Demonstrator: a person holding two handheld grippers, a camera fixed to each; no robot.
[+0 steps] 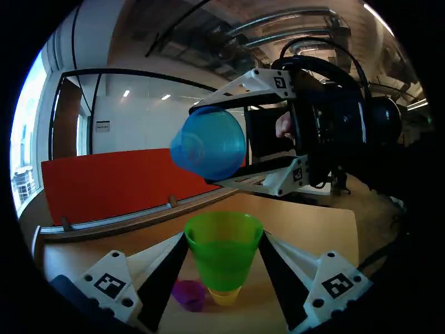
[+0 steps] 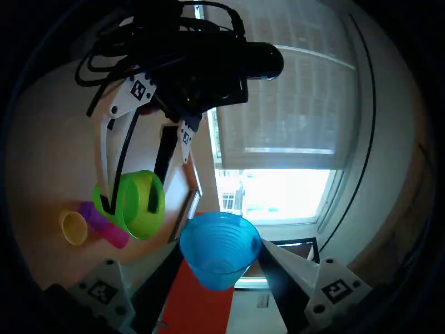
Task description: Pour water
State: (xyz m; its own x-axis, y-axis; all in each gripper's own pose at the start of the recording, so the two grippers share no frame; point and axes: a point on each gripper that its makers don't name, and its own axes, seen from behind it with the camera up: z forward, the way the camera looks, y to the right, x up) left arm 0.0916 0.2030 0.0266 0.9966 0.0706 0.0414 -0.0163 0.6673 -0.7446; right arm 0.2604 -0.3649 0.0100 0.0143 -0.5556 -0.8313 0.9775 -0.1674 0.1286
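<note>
tabletop (image 1: 311, 222) under green cup (image 1: 223, 250), blue cup (image 1: 208, 143)

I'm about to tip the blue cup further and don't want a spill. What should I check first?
1. The left gripper has both fingers pressed on the sides of the green cup: ok.
2. The green cup stands upright with its mouth facing up: ok.
3. The right gripper clamps the blue cup between both fingers: ok.
4. The blue cup is tipped onto its side, above the green cup: ok.
5. The blue cup's lip sits directly over the green cup's mouth: cannot tell.
6. Whether the blue cup is already empty: cannot tell.
</note>
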